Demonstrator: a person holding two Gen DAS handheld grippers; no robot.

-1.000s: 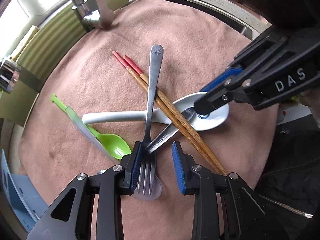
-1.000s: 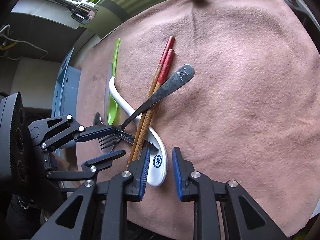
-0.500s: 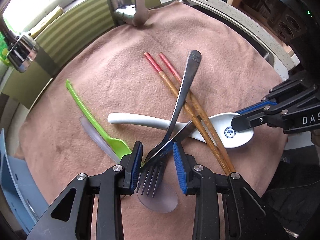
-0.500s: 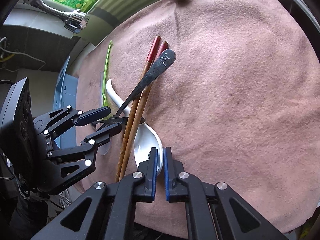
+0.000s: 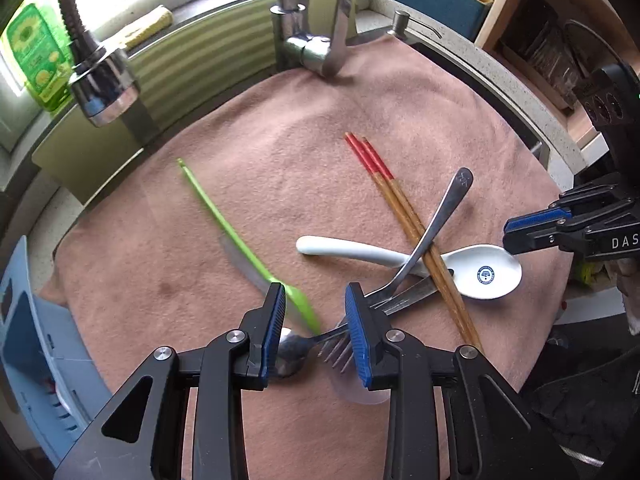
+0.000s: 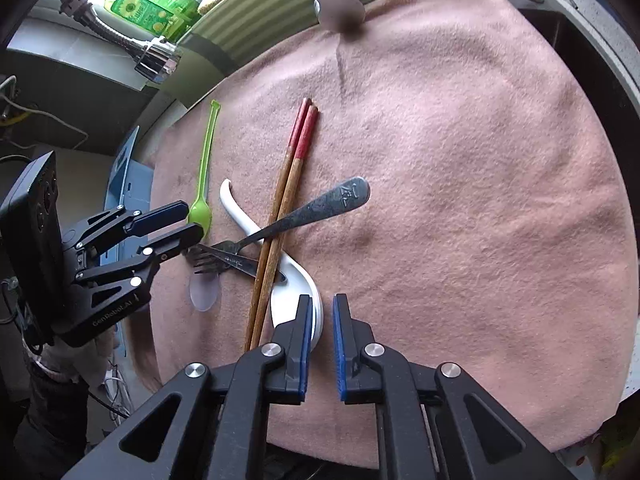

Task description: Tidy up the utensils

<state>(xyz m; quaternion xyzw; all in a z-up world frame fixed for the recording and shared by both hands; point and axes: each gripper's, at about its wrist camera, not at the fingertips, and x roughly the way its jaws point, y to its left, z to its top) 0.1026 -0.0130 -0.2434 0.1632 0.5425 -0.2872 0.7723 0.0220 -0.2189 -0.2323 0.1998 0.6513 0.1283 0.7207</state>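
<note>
Pink cloth (image 5: 280, 168) over the sink carries a crossed pile: fork (image 6: 296, 218) and chopsticks (image 6: 280, 216) across a white spoon (image 6: 296, 280), green spoon (image 6: 202, 184) alongside. Left gripper (image 5: 316, 332) stands part open, empty, straddling the fork's tines. Right gripper (image 6: 320, 344): jaws have just been opening, now a narrow gap, nothing between, beside the white spoon's bowl
</note>
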